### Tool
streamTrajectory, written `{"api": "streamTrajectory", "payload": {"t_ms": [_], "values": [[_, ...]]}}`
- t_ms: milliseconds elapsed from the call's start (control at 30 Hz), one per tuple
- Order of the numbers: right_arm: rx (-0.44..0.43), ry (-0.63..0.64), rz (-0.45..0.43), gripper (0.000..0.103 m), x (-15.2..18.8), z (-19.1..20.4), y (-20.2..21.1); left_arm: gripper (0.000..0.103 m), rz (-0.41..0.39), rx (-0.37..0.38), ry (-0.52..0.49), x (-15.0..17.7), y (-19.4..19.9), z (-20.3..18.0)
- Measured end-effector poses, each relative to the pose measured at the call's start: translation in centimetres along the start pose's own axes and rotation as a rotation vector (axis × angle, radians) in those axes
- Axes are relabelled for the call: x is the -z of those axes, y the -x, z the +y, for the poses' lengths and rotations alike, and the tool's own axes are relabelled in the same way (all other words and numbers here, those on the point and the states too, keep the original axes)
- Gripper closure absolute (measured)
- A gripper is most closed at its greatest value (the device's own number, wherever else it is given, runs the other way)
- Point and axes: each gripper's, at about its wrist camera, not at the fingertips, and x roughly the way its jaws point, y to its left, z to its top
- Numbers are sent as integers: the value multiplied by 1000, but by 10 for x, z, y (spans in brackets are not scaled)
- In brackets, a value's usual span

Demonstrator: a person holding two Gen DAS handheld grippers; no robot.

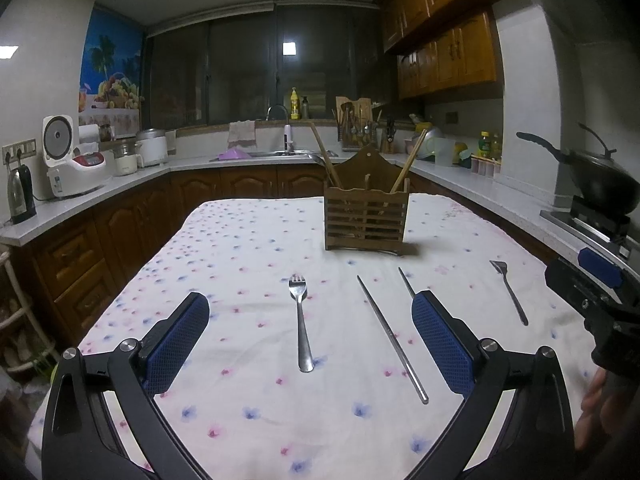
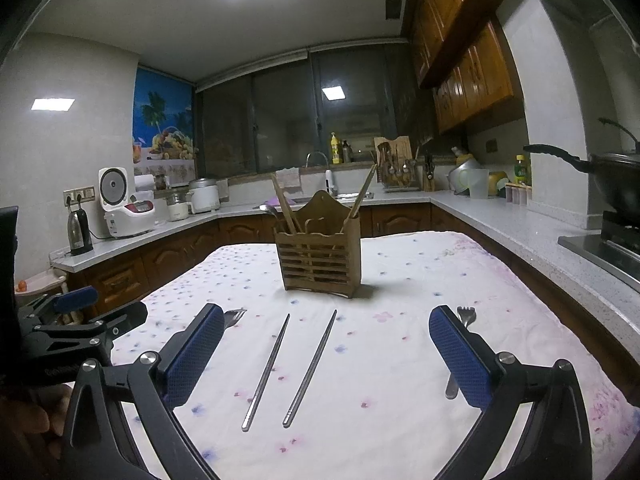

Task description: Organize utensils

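A wooden slatted utensil holder [image 1: 366, 216] [image 2: 320, 260] stands mid-table with wooden chopsticks and a spoon in it. On the flowered cloth lie a metal fork [image 1: 301, 320], two metal chopsticks [image 1: 392, 340] [image 2: 266, 372] [image 2: 312, 368] and a second fork [image 1: 510, 292] [image 2: 466, 316]. My left gripper [image 1: 310, 332] is open and empty, held above the first fork. My right gripper [image 2: 326, 352] is open and empty above the two chopsticks. The right gripper shows at the left wrist view's right edge [image 1: 600, 292]. The first fork's tines [image 2: 236, 316] peek past my right gripper's left finger.
The table [image 1: 240, 240] stands inside a U-shaped kitchen counter [image 1: 120, 184]. A rice cooker [image 1: 70, 160], a kettle [image 1: 20, 194], a sink [image 1: 276, 155] and a wok [image 1: 600, 184] on the stove sit around it.
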Motion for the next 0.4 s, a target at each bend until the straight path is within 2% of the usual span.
{"api": "streamTrajectory", "payload": {"t_ms": [400], "values": [[8,-22,31,0,3,-6,-16,0,14,18,6,-8,-12,-6]]}}
